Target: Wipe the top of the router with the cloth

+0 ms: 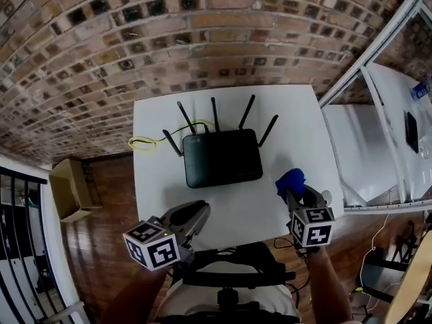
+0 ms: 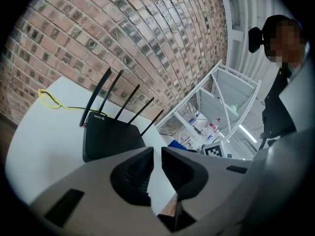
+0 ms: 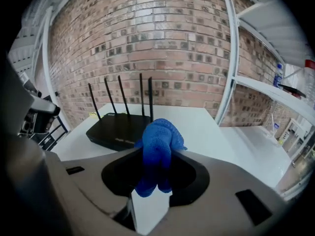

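Note:
The black router (image 1: 223, 157) lies flat near the middle of the white table (image 1: 297, 120), its several antennas pointing toward the brick wall. My right gripper (image 1: 291, 191) hovers over the table's front right, right of the router, shut on a bunched blue cloth (image 1: 290, 179). In the right gripper view the cloth (image 3: 157, 141) bulges out between the jaws, with the router (image 3: 120, 129) ahead and to the left. My left gripper (image 1: 201, 210) is at the table's front edge, short of the router (image 2: 110, 136). Its jaws stand shut with only a thin slit, holding nothing.
A yellow cable (image 1: 143, 142) loops off the router's back left corner. A white metal shelf unit (image 1: 364, 147) stands right of the table, a cardboard box (image 1: 67, 187) on the wooden floor to the left. The brick wall runs behind.

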{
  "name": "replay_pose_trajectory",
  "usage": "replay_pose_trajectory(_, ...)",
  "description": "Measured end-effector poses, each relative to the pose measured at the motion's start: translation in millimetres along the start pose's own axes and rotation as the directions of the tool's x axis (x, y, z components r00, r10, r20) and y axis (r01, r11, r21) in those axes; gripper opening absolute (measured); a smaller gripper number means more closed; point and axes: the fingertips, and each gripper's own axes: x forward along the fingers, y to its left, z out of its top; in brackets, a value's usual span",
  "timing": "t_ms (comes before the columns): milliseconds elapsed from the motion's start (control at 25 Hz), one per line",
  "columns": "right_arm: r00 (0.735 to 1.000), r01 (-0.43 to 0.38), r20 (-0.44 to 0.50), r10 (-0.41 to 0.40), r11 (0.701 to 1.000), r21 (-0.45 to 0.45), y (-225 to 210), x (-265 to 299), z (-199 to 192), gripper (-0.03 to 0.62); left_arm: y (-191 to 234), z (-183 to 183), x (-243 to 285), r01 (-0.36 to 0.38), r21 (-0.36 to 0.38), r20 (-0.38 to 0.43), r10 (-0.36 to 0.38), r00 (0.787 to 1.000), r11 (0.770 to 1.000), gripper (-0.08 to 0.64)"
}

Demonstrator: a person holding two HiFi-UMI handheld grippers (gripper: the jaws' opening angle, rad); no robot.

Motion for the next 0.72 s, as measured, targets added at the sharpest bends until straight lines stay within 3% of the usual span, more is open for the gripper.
replay_pose_trajectory(160,0.993,-0.112,0.033,0.115,0.992,-0.064,42,21,38,0.147,11,13,-3,-0.053,-0.024,0.055,0.054,0.997,0.998,0.075)
replay_pose_trajectory(360,0.966,-0.251,0.022,0.259,0.951,-0.182,93,53,75,0.147,15,21,-8,-0.113,-0.067,0.12,0.12,0.985,0.991,0.075)
replay_pose_trajectory(720,0.919,-0.379,-0.008,0.395,0.876,-0.297,172,96,117,0.147,29,31,-24,-0.161,-0.112,0.172,0.179,0.969,0.981,0.074)
